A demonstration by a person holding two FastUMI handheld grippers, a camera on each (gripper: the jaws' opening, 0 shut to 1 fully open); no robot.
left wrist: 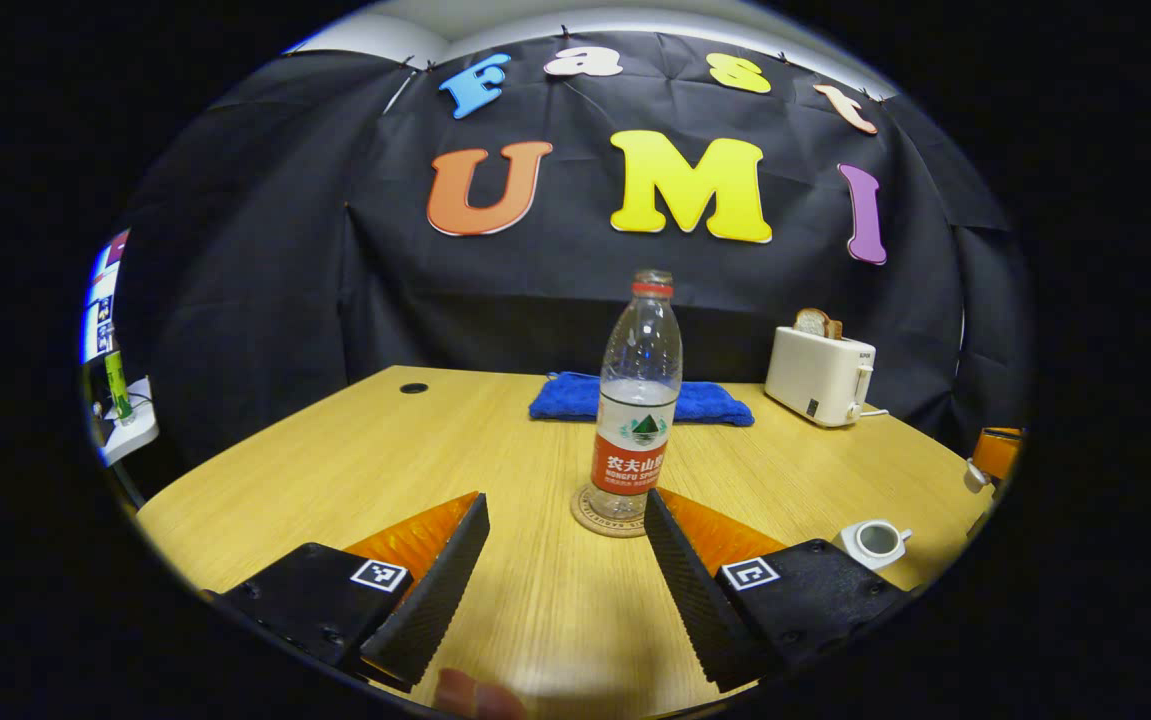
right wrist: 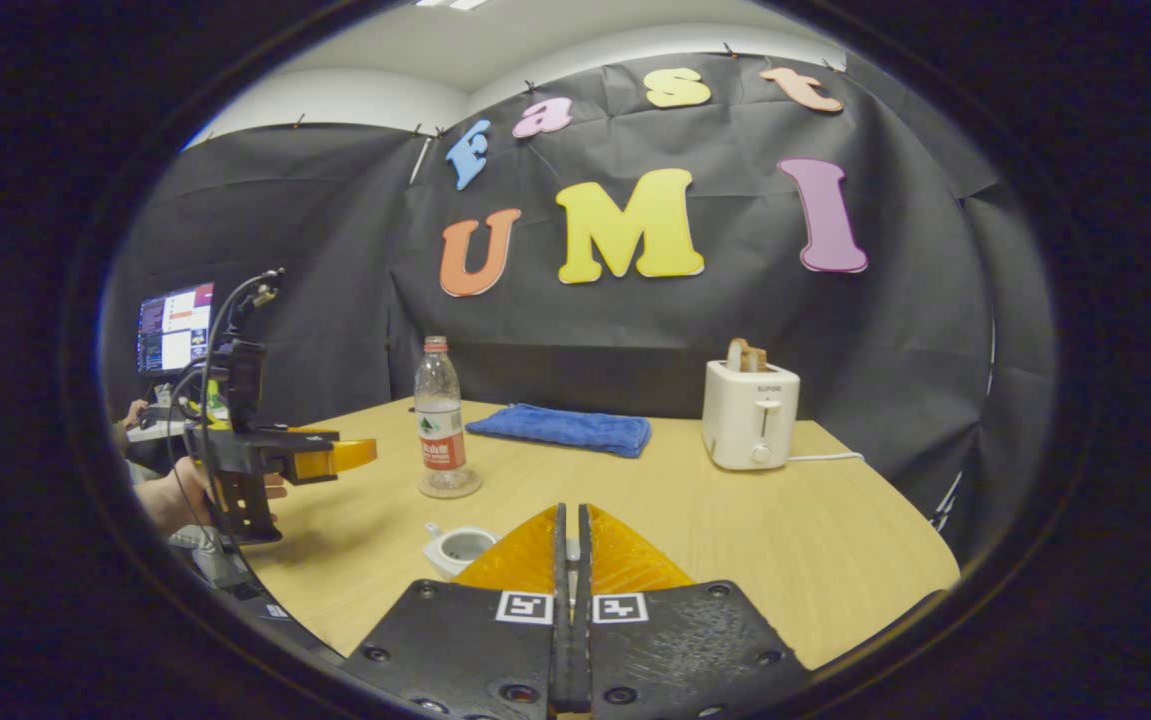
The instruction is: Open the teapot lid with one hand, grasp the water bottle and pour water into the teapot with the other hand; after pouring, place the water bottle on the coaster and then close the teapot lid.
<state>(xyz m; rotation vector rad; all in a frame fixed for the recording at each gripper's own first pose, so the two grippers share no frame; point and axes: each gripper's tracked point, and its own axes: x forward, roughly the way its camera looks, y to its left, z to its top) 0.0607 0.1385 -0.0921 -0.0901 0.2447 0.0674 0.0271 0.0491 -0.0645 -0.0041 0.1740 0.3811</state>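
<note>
On the wooden table point(left wrist: 335, 470), water bottle point(left wrist: 637, 400) stands upright on the round coaster point(left wrist: 600, 522), partly filled, cap off. Left gripper point(left wrist: 565, 515) spread wide, gripping nothing, fingertips just short of the bottle's base. White teapot point(left wrist: 873, 542) sits lidless to its right, near table edge. Right gripper point(right wrist: 570, 525) fingers pressed nearly together; cannot tell if anything's pinched between them; teapot just beside on its left. Blue cloth point(left wrist: 705, 402) and white toaster point(left wrist: 820, 375) farther back by the wall.
</note>
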